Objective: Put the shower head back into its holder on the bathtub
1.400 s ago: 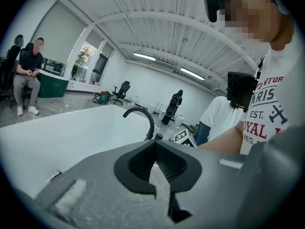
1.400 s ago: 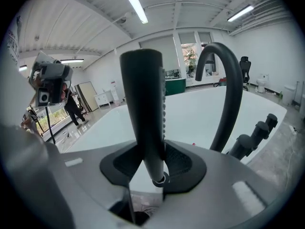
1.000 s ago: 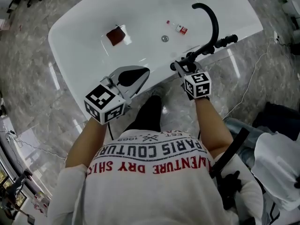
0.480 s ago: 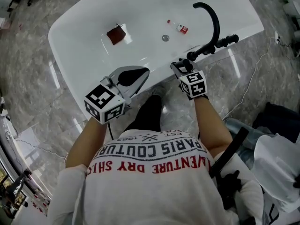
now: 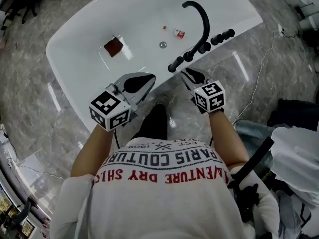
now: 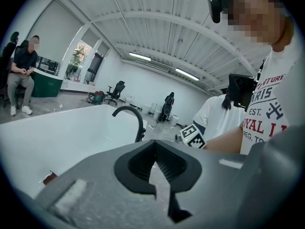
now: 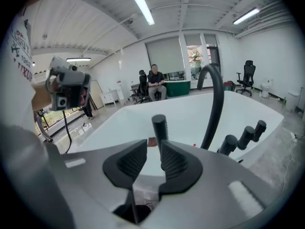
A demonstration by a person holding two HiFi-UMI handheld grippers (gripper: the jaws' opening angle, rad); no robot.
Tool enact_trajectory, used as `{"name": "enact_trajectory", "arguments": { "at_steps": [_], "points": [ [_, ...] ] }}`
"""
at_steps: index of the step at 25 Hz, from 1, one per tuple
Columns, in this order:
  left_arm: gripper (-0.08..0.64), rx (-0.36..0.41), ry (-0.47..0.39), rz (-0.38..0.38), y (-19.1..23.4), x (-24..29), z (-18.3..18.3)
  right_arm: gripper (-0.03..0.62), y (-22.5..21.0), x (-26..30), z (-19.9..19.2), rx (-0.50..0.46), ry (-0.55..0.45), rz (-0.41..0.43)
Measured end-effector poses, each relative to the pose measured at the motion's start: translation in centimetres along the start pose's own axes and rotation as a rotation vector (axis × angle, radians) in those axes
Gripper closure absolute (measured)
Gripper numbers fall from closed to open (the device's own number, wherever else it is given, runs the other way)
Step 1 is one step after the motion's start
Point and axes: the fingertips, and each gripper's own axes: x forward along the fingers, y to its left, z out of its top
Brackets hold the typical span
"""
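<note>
The black shower head (image 5: 175, 65) stands upright at the near rim of the white bathtub (image 5: 75, 73), at the left end of a row of black knobs (image 5: 219, 36) beside the curved black spout (image 5: 202, 16). My right gripper (image 5: 189, 75) hovers just short of it, a little to its right. In the right gripper view the shower head (image 7: 159, 124) rises beyond the right gripper (image 7: 148, 151); the jaws are apart and closing, with nothing between the pads. My left gripper (image 5: 142, 81) hangs over the tub's near edge, shut and empty, as the left gripper view also shows it (image 6: 155, 149).
Inside the tub lie a red-brown square object (image 5: 113, 47), a small bottle (image 5: 175, 32) and the drain (image 5: 163, 45). A grey marble floor surrounds the tub. A cable (image 5: 259, 78) runs across the floor at the right. A seated person (image 7: 156, 82) is far behind the tub.
My right gripper has pulled back and up from the shower head, which stays standing at the rim, and its jaws have narrowed. The left gripper has barely shifted.
</note>
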Motion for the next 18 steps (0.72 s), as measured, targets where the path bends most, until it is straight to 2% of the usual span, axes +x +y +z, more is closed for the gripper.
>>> {"name": "enact_trajectory", "arguments": {
  "at_steps": [3, 7, 11, 14, 18],
  "points": [
    [0.557, 0.041, -0.004, -0.041, -3.2, 0.2, 0.7, 0.591, 2.6, -5.3, 2.8, -0.02, -0.096, -0.006],
    [0.557, 0.096, 0.002, -0.099, -8.6, 0.1, 0.8, 0.591, 7.6, -12.4, 5.2, 0.007, -0.211, 0.054],
    [0.557, 0.156, 0.008, -0.157, -14.7, -1.2, 0.1, 0.591, 13.6, -18.6, 5.5, -0.023, -0.265, 0.113],
    [0.557, 0.188, -0.013, -0.182, -18.6, -2.9, -0.3, 0.591, 17.1, -22.4, 5.3, -0.042, -0.309, 0.125],
    [0.557, 0.208, -0.039, -0.176, -22.9, -5.9, -1.0, 0.591, 20.7, -26.0, 4.1, -0.081, -0.331, 0.107]
  ]
}}
